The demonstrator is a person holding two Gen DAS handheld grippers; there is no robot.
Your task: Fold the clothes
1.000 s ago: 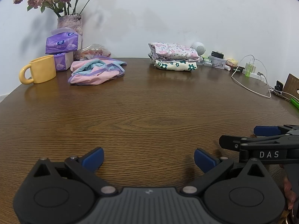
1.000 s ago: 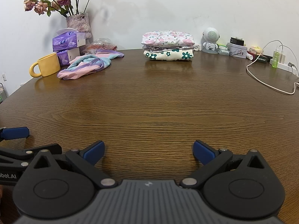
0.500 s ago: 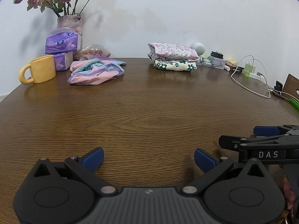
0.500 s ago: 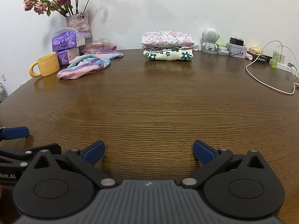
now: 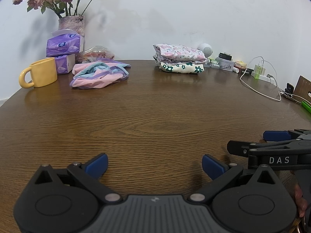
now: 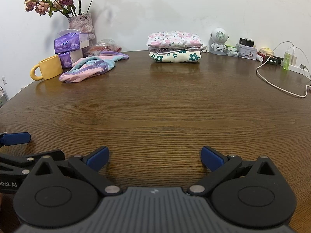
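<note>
A crumpled pink, blue and purple garment (image 5: 99, 74) (image 6: 91, 68) lies unfolded at the far left of the brown wooden table (image 5: 155, 116). A neat stack of folded floral clothes (image 5: 179, 61) (image 6: 175, 46) rests at the far middle by the wall. My left gripper (image 5: 154, 165) hovers open over the near table edge, holding nothing. My right gripper (image 6: 154, 157) is also open and empty, close beside the left one. In the left wrist view, the right gripper's black arm and a blue pad (image 5: 276, 136) show at the right edge.
A yellow mug (image 5: 39, 74), purple tissue packs (image 5: 64, 46) and a vase of dried roses (image 5: 72, 23) stand at the far left. A white toy robot (image 6: 219, 40), small boxes, a green bottle (image 6: 286, 61) and a white cable (image 6: 279, 87) crowd the far right.
</note>
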